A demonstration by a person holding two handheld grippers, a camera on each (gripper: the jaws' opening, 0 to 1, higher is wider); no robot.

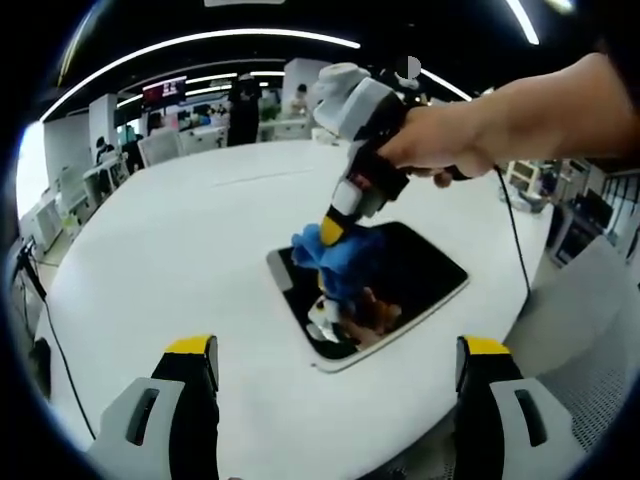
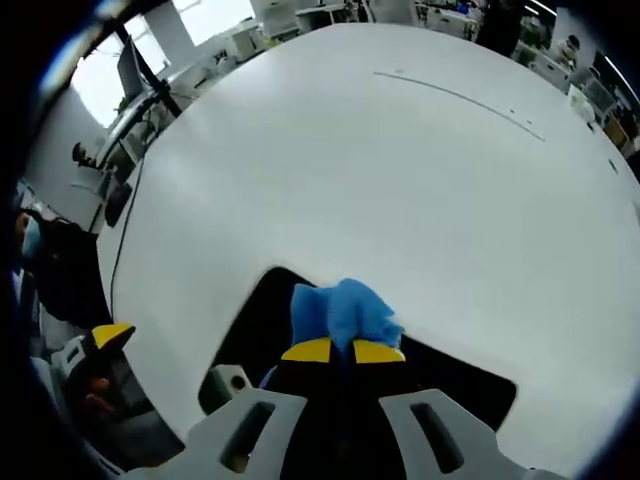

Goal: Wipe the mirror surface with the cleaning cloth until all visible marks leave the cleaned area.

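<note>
Left gripper (image 1: 335, 365): nearest the lens in the left gripper view; jaws spread wide, holding nothing, hovering off the near edge of the mirror. Judgement: parked clear so the wiping side has room.
Right gripper (image 2: 343, 351): jaws clenched on the cloth, yellow tips pinching a bunched fold. It also shows in the left gripper view (image 1: 335, 228), angled down onto the glass with a hand (image 1: 450, 140) on its handle.
Cloth (image 2: 345, 308): blue, soft, fuzzy, crumpled into a wad. It sits on the mirror toward its far-left part in the left gripper view (image 1: 335, 262); contact with the glass looks likely, but the contact patch is hidden under the wad.
Why bunched: judgement, a pinched wad gives a firm pad to push across the glass.
Mirror (image 1: 420, 265): flat, dark, glossy rectangle with rounded corners and a thin pale rim, lying face up on the counter. Reflects the gripper and cloth near its front corner.
Marks: can't tell from these views; reflections and glare mask the surface.
Counter (image 1: 180, 260): large, round-edged, matte white, smooth. A cable (image 1: 515, 240) trails over its right edge.
Progress: judgement, mid-wipe, cloth on the glass, right half of the mirror not covered by it.
Background: open office, desks and monitors, too blurred for detail.
</note>
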